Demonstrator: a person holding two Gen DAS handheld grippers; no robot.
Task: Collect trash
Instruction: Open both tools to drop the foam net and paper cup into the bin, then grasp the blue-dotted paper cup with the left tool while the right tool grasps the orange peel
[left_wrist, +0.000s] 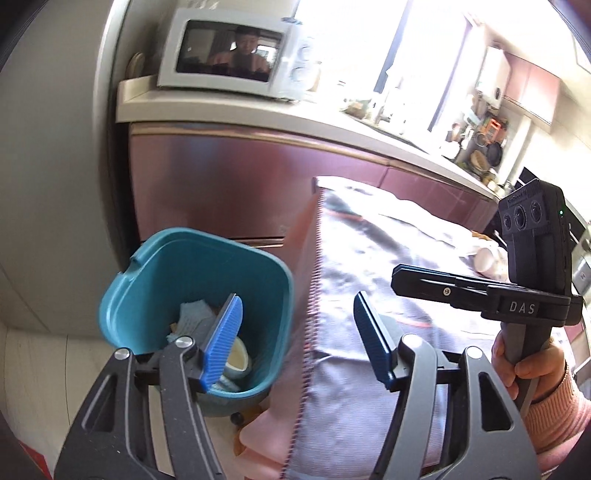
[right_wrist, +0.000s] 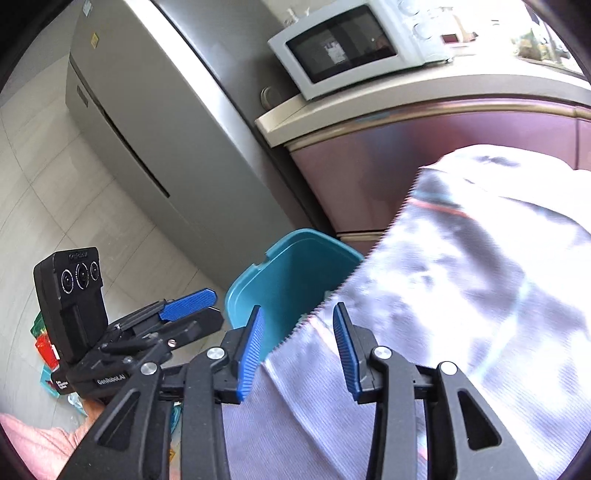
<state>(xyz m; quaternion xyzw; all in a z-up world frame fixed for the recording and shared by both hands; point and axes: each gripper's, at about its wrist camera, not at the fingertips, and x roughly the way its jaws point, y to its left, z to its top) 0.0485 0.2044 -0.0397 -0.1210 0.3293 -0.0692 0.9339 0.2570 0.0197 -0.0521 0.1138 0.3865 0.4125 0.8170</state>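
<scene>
Beside the near left corner of the cloth-covered surface (left_wrist: 388, 266), a teal bin (left_wrist: 192, 295) stands on the floor, its mouth open upward. Inside it lie crumpled bluish paper (left_wrist: 194, 314) and a pale round cup-like item (left_wrist: 238, 360), so part of the trash appears already collected. The left tongs (left_wrist: 297, 338) hover above the gap between bin and surface edge; their blue pads (left_wrist: 221, 339) stand wide apart with nothing between them. The right tongs (right_wrist: 299, 349) are seen over the same corner of the surface, moderately apart and likewise empty; the grey striped cloth (right_wrist: 461, 277) lies beneath them, untouched as far as can be told. In the left wrist view the right tongs appear farther along the surface, held by a hand (left_wrist: 528, 365) in a pink sleeve. Toward the far right edge of the surface a whitish crumpled object (left_wrist: 487, 258) rests on the cloth; it may be remaining trash, though blur prevents a firm reading. Coloured scraps (right_wrist: 46, 345) on the floor near the refrigerator (right_wrist: 147, 129) may also await collection. Judged from this arrangement, a deposit into the bin looks complete and at least one further pickup is left. A microwave (left_wrist: 229, 55) sits on the counter (left_wrist: 258, 114) behind.
</scene>
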